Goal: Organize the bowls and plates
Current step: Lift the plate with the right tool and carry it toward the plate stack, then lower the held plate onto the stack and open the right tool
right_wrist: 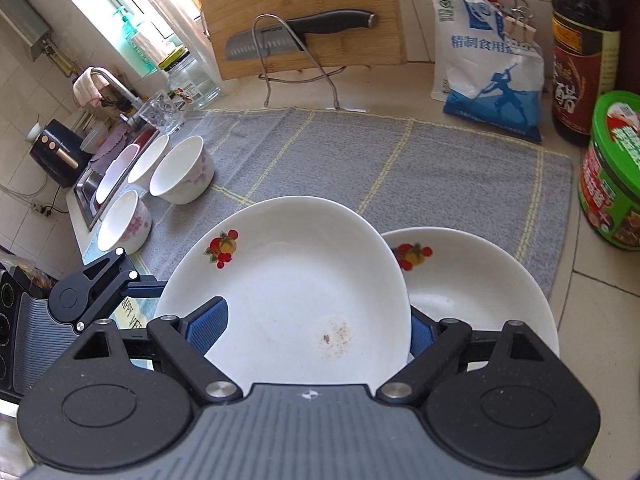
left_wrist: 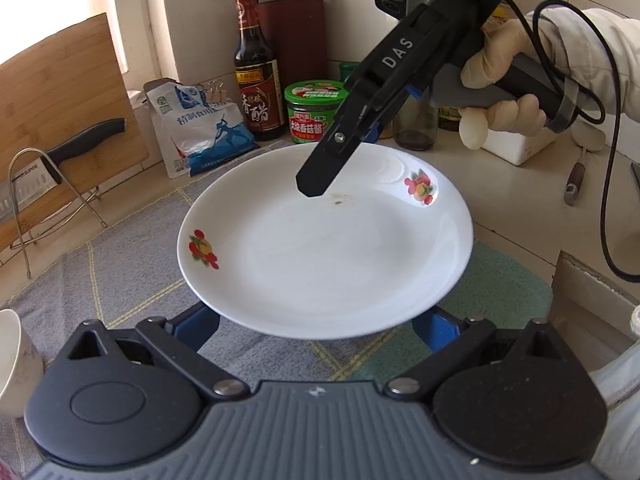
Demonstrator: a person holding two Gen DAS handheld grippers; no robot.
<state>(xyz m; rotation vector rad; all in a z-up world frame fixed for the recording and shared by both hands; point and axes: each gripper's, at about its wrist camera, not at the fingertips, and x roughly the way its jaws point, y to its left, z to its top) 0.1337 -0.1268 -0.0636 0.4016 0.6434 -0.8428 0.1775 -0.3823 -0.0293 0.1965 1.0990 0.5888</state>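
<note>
A white plate with fruit prints (left_wrist: 320, 248) is held above the grey cloth; it also shows in the right wrist view (right_wrist: 288, 288), tilted over a second matching plate (right_wrist: 480, 296) lying on the cloth. My left gripper (left_wrist: 316, 330) has its blue pads at the plate's near rim, at both sides. My right gripper (left_wrist: 316, 184) reaches over the far rim from above; in its own view (right_wrist: 308, 332) its blue pads flank the plate's rim. Three white bowls (right_wrist: 182, 170) with pink flowers stand at the cloth's left edge.
A grey checked cloth (right_wrist: 380, 160) covers the counter. Behind stand a cutting board with a knife on a wire rack (right_wrist: 296, 36), a salt bag (right_wrist: 488, 64), a vinegar bottle (left_wrist: 256, 68) and a green-lidded jar (left_wrist: 312, 112). A sink (right_wrist: 104, 176) lies at the left.
</note>
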